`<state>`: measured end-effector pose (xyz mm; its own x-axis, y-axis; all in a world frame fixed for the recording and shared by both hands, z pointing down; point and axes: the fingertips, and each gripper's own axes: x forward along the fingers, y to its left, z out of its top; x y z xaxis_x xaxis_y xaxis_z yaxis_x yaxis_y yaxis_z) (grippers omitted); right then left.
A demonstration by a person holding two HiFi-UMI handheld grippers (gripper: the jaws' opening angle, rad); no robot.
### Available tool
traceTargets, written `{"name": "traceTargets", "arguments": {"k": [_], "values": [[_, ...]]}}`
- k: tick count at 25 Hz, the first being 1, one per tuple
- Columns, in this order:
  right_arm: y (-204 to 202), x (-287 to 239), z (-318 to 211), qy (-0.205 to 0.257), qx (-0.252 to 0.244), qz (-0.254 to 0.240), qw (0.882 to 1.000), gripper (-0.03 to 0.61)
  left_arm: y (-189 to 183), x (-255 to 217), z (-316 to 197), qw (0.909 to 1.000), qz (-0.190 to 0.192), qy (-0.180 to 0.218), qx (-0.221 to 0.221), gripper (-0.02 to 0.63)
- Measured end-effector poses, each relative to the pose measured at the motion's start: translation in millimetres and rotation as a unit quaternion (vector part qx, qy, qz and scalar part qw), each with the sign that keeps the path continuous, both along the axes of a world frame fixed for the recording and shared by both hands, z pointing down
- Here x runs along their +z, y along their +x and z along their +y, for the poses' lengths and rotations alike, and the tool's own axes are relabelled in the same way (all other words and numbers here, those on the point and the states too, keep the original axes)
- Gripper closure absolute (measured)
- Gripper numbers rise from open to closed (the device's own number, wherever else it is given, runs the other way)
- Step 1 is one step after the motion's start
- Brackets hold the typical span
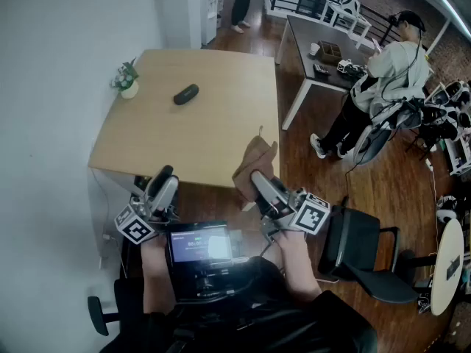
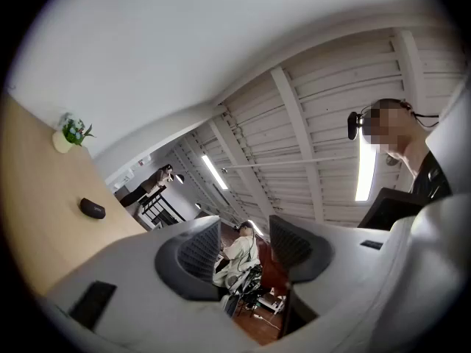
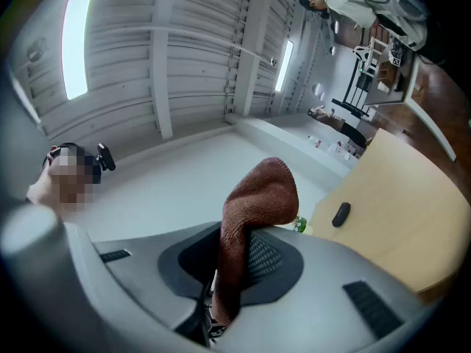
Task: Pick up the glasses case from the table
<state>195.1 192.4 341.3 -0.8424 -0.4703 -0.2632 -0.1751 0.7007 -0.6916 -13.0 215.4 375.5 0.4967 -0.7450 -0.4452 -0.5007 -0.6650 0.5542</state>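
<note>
Nubby brown cloth (image 3: 261,190) pinched by right gripper (image 3: 235,263); left gripper (image 2: 246,252) (ribbed pads (image 2: 199,252)) ajar, empty.

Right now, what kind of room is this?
Probably an office or lab workroom: there's a wooden table, a black office chair, and a white-legged desk holding equipment, where a person wearing headgear stands.

Light wooden square table (image 1: 191,123) stands against the wall on the left. On it, at the left edge, small potted plant in white pot (image 1: 126,79). Dark oblong glasses case (image 1: 186,94) lies right of it, apart. Brown knitted cloth (image 1: 254,164) sits at the near right corner, between the right gripper (image 1: 259,182) jaws. Black office chair (image 1: 364,252) stands further right.
</note>
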Motion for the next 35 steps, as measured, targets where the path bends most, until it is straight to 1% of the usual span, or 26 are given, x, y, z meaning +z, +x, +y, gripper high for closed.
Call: {"name": "traceTargets", "arguments": {"k": [4,9,13,17,19,21,25,29,32,35], "values": [[-39,7,-14,-0.001,0.007,0.012,1.0,0.518,-35,7,-24,0.9999,0.012,0.001,0.011,0.409],[-65,-4,-27,0.012,-0.002,0.03,0.999,0.518,-50,8,-40,0.9997,0.022,0.007,0.011,0.397],[-82,1,-39,0.008,-0.009,0.039,0.999,0.518,-61,10,-49,0.9999,0.01,-0.001,0.002,0.397],[-105,13,-58,-0.009,-0.037,0.023,0.999,0.518,-73,18,-59,0.9998,-0.007,-0.016,-0.012,0.397],[-114,12,-76,-0.007,-0.048,0.016,0.999,0.518,-79,19,-71,0.9994,-0.015,-0.024,-0.019,0.397],[-124,6,-98,0.0,-0.059,0.003,0.998,0.518,-83,13,-84,0.9993,-0.021,-0.027,-0.017,0.397],[-142,2,-153,0.003,-0.077,-0.029,0.997,0.518,-93,7,-128,0.9978,-0.052,-0.032,-0.027,0.393],[-147,-4,-211,0.015,-0.084,-0.056,0.995,0.518,-93,1,-183,0.9932,-0.103,-0.041,-0.037,0.386],[-143,-5,-254,0.007,-0.083,-0.07,0.994,0.518,-90,0,-221,0.9886,-0.132,-0.056,-0.045,0.379],[-131,0,-289,0.008,-0.067,-0.069,0.995,0.518,-84,7,-253,0.9839,-0.157,-0.073,-0.045,0.366]]}}
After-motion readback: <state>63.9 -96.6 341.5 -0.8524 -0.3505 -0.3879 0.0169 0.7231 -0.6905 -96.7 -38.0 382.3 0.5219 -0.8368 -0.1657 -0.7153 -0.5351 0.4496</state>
